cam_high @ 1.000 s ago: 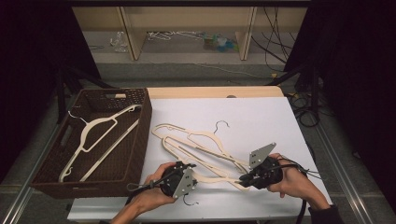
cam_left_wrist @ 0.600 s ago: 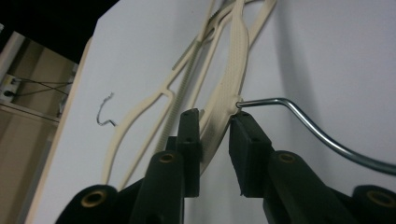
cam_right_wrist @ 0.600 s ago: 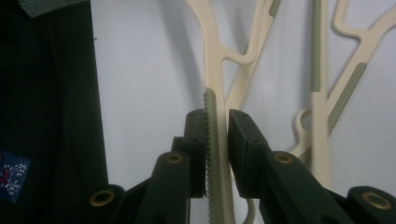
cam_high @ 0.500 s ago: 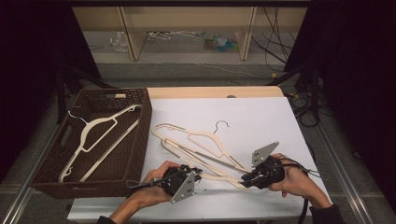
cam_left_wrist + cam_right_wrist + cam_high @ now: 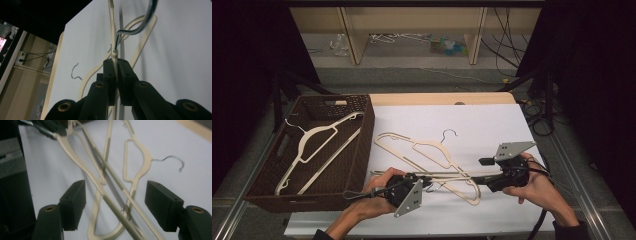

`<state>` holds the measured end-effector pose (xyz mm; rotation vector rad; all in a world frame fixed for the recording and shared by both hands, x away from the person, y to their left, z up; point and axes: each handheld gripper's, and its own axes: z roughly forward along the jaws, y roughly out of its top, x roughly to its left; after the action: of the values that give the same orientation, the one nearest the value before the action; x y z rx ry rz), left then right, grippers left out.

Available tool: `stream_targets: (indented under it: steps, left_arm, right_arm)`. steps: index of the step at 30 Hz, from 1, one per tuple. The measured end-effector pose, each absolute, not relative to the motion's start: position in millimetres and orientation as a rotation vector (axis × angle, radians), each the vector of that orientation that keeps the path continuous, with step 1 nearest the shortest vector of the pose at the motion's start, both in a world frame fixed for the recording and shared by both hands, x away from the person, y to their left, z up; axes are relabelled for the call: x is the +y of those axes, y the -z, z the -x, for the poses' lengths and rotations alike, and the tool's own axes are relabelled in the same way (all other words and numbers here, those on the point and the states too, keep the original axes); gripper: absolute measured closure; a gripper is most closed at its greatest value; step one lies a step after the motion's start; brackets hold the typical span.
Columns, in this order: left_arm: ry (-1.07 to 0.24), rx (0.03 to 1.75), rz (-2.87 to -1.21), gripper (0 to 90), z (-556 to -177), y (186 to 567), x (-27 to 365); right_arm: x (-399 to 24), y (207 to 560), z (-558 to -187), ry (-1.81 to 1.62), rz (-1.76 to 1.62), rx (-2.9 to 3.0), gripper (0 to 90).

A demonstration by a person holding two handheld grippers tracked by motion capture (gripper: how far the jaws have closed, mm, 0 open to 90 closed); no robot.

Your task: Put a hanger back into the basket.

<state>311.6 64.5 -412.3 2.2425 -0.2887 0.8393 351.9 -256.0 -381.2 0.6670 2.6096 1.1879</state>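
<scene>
Your left gripper [image 5: 428, 181] has its fingers [image 5: 110, 75] clenched on the neck of a cream hanger [image 5: 452, 176], just below the metal hook [image 5: 135, 28], as the left gripper view shows clearly. These fingers have just been closing, and now the thin neck sits pinched between them. I think you hold it at the neck because this is the stiffest place, so the whole hanger follows your hand without bending.

Your right gripper [image 5: 486, 169] has its fingers [image 5: 162, 206] released. They have just been opening, and in the right gripper view the arm of the hanger passes between them without touching either one. It seems this hand was steadying the far end and now gives the hanger over to the left hand.

The held hanger lies low over the white surface [image 5: 492, 125], crossing a second hanger [image 5: 414, 147] that rests flat there with its hook pointing away from you. The two are partly tangled, so you must lift carefully.

A brown basket [image 5: 362, 145] stands at the left edge of the surface, with one hanger [image 5: 319, 137] already inside. Probably the held one goes there next.
</scene>
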Motion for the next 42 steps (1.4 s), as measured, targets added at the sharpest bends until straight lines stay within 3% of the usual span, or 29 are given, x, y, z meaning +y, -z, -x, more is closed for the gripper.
stream_targets:
  steps: [3, 8, 15, 28, 42]
  left_arm:
    - [-0.827, -0.233, -2.253, 85.5, -314.8, 406.5, 67.7]
    - [-0.838, -0.111, -2.292, 85.5, -323.6, 391.4, 78.0]
    - [-0.748, 0.12, -2.183, 85.6, -336.7, 377.8, 88.2]
    - [-0.487, 0.456, -1.965, 85.7, -351.1, 346.4, 119.5]
    - [-0.24, 0.613, -1.704, 85.6, -339.8, 312.1, 156.9]
  right_arm:
    - [-258.4, 372.0, -349.2, -1.233, -0.676, 2.545, 28.4]
    - [-264.0, 358.6, -344.2, -1.284, -0.714, 2.448, 28.0]
    - [-267.0, 354.7, -336.0, -1.334, -0.738, 2.357, 25.1]
    - [-260.7, 373.7, -328.2, -1.301, -0.74, 2.422, 23.6]
    - [-255.9, 394.0, -319.9, -1.281, -0.728, 2.492, 22.1]
